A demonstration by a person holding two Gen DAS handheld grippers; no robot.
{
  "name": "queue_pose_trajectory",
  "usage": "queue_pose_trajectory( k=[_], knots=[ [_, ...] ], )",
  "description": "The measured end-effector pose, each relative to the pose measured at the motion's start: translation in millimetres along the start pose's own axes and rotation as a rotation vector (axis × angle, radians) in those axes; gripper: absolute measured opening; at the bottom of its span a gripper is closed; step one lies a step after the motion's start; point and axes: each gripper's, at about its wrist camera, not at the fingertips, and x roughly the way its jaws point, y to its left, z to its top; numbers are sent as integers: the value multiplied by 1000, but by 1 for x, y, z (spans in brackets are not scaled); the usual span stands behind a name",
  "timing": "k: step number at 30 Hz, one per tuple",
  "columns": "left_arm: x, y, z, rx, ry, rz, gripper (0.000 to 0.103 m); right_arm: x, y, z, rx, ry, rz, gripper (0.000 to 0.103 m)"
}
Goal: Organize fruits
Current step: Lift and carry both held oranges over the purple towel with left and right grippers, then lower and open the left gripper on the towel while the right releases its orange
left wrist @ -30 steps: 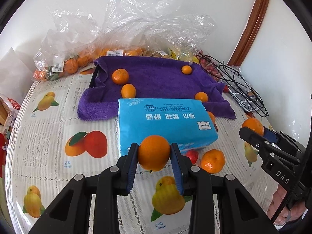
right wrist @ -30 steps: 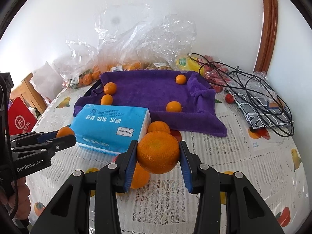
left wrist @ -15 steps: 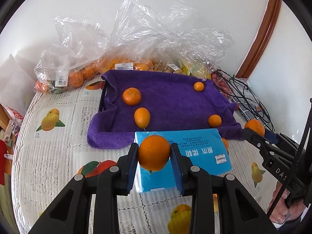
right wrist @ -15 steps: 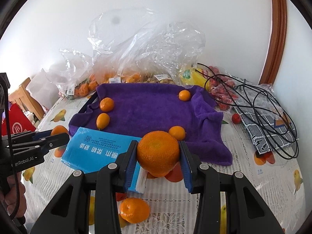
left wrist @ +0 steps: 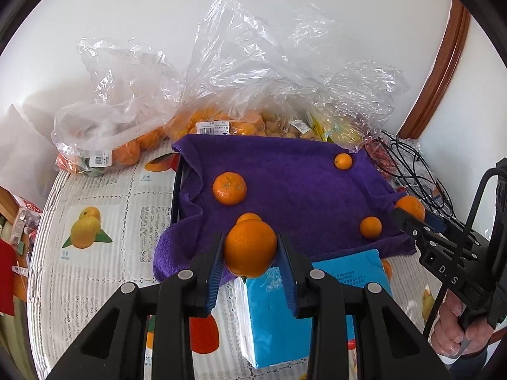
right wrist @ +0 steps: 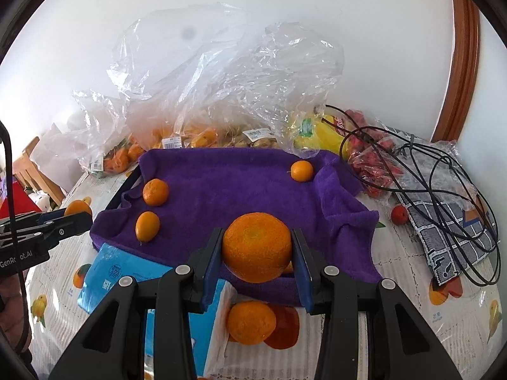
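My left gripper (left wrist: pixel 250 255) is shut on an orange (left wrist: pixel 250 248), held above the near edge of the purple towel (left wrist: pixel 294 186). My right gripper (right wrist: pixel 256 253) is shut on a bigger orange (right wrist: pixel 256 247) over the towel's (right wrist: pixel 228 196) near edge. The towel lines a dark tray and carries several small oranges, such as a mandarin (left wrist: pixel 229 188) and a small one (right wrist: pixel 302 171). One loose orange (right wrist: pixel 251 322) lies on the tablecloth beside a blue tissue pack (right wrist: pixel 126 272). In the left wrist view the right gripper (left wrist: pixel 408 212) shows at the right, holding its orange.
Clear plastic bags of fruit (left wrist: pixel 253 95) are piled behind the tray against the wall. Black cables (right wrist: pixel 427 171) and a bag of red fruit (right wrist: pixel 374 158) lie to the right. The tissue pack (left wrist: pixel 301 310) sits in front of the tray. A person's hand (left wrist: pixel 456 323) grips the right handle.
Both grippers have carried their oranges forward over the tissue pack to the towel's near edge. The grips have not changed.
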Motion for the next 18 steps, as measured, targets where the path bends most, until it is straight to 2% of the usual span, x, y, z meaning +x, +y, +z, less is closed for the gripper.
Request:
queue_pose_trajectory(
  k=[9, 18],
  knots=[
    [22, 1, 12, 0, 17, 15, 31, 31, -13, 10, -3, 17, -1, 41],
    [46, 6, 16, -12, 54, 37, 31, 59, -20, 3, 8, 71, 15, 41]
  ],
)
